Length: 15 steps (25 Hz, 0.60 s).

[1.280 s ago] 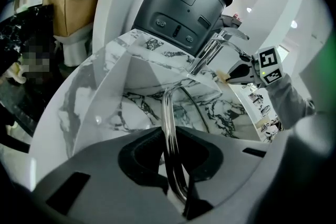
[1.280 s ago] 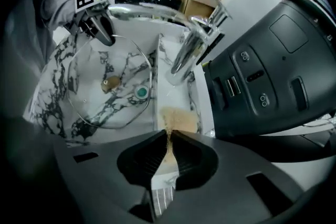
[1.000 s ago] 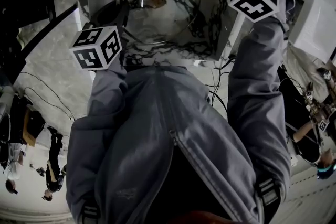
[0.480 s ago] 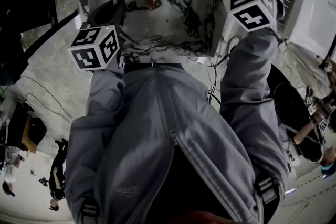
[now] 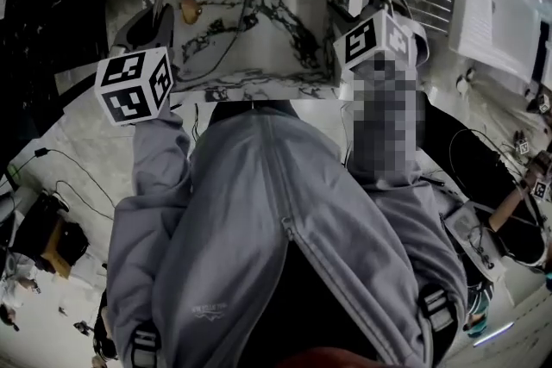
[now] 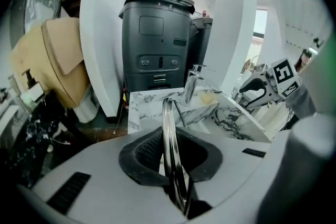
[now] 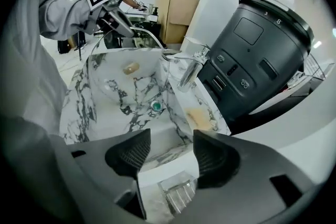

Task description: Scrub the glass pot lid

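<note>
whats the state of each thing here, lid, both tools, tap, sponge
round glass pot lid, held by its rim over the white marble sink
left tool, shut on the lid's rim
right tool, jaws have just opened, nothing between them
chrome tap, no water running
flat yellow sponge, lying on the sink's ledge

Glass pot lid (image 6: 168,123) lower rim hidden between left gripper (image 6: 170,147) fingers (image 6: 144,152).
</note>
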### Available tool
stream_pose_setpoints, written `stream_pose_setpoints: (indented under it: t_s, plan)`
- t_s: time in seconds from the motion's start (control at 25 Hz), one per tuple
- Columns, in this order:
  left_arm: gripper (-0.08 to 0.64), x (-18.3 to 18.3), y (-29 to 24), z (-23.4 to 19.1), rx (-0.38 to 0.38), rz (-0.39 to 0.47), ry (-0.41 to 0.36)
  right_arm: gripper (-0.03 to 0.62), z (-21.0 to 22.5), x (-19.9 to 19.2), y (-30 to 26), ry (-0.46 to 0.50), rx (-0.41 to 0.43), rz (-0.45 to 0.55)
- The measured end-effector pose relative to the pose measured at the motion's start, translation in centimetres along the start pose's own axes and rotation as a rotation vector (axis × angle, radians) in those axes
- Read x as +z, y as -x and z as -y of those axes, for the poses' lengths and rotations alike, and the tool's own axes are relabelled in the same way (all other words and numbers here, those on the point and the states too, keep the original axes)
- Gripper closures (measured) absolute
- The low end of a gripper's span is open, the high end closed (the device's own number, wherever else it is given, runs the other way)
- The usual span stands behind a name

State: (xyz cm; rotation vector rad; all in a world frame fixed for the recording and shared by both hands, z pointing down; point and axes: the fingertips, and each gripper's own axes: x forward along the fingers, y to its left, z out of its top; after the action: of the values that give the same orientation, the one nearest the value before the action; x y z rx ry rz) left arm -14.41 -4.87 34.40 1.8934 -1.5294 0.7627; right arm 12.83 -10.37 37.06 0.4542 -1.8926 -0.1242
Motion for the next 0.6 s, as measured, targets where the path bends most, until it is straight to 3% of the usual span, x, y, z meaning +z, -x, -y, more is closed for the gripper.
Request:
stream_pose_setpoints:
  t_s: [0.24, 0.4, 0.6]
  plan:
    - [0.501, 1.1, 2.9, 1.7, 0.119, -0.039, -0.323, 0.356, -3.2, 0.4, 3.0, -0.005, -0.011, 0.033]
    - [0.500, 0.6, 3.5, 5.9, 0.056, -0.042, -0.460, 0.356, -4.4, 1.6, 4.5, 0.022, -0.030, 0.077]
    - [0.497, -0.4, 3.5, 11.7, -0.084, -0.031, -0.637, 0.356, -6.3, 5.9, 5.3, 0.143, -0.010, 0.199]
